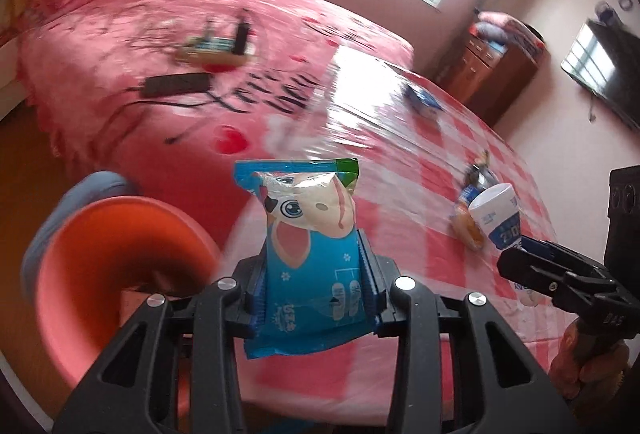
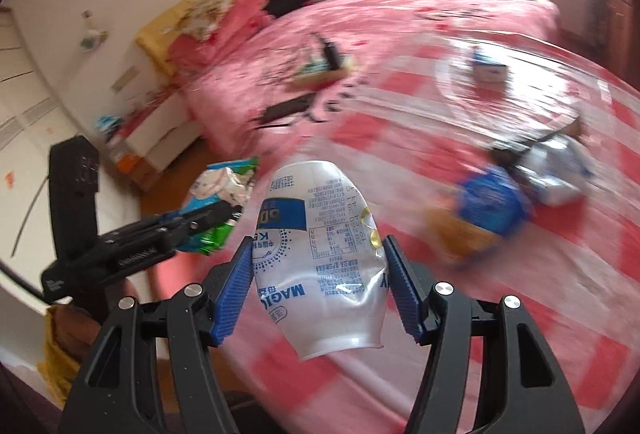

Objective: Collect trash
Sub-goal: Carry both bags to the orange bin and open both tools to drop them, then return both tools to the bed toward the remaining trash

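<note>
My left gripper (image 1: 314, 258) is shut on a blue snack wrapper (image 1: 308, 218) with a cartoon cow, held upright above the table's near-left edge. My right gripper (image 2: 318, 246) is shut on a crushed white plastic cup (image 2: 320, 234) with blue print, its mouth towards the camera. Each gripper shows in the other's view: the right gripper (image 1: 516, 254) with the cup (image 1: 498, 214), and the left gripper (image 2: 224, 214) with the wrapper (image 2: 222, 182). On the pink checked table (image 1: 440, 266) lie a blue and orange wrapper (image 2: 492, 206), a silver wrapper (image 2: 556, 170) and a small blue-white box (image 2: 488, 70).
A round red container (image 1: 100, 254) stands on the floor left of the table, below my left gripper. Behind the table is a bed with a pink cover (image 1: 160, 34), with a black power strip (image 1: 176, 84) and cables on it. A wooden cabinet (image 1: 496, 66) and a wall screen (image 1: 600, 74) are at the right.
</note>
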A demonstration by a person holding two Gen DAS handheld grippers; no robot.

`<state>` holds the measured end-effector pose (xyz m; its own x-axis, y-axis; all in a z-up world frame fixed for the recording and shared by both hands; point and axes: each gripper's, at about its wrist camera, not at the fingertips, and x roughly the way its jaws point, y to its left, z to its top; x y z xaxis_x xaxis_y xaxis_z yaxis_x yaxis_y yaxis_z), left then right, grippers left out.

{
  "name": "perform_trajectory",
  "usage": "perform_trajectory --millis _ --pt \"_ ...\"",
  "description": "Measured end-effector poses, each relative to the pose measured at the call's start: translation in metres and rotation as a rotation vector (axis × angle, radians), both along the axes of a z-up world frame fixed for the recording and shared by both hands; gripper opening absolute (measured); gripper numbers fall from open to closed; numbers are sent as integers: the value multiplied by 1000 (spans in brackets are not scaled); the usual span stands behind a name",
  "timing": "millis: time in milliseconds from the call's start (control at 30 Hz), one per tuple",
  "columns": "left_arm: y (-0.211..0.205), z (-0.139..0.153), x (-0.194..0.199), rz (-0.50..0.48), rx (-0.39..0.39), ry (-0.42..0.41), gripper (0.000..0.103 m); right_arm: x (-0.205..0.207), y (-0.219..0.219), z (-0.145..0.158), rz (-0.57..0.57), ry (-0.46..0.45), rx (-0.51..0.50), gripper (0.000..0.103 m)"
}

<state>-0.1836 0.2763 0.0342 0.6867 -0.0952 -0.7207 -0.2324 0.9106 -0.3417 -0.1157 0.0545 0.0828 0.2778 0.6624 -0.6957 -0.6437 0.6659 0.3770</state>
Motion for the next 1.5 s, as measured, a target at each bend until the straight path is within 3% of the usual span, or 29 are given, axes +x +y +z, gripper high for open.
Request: perform_trajectory --millis 300,533,600,700,933,1267,1500 --pt "79 -23 -47 200 -4 69 39 -18 111 13 224 -8 27 64" --pt "115 -54 -66 282 -42 135 41 -29 177 -3 315 23 6 64" --pt "121 -60 -69 303 -38 148 56 -26 188 -14 305 50 -9 72" --pt "130 -63 -75 338 -32 151 65 -22 185 -21 277 85 8 77" --pt "141 -57 -80 384 -3 121 70 -15 148 -16 168 40 32 81" --pt "126 -39 -74 352 21 28 76 -11 91 -16 42 -15 48 81" --pt "97 -13 -69 306 79 -95 82 -13 55 -14 -13 -58 88 81"
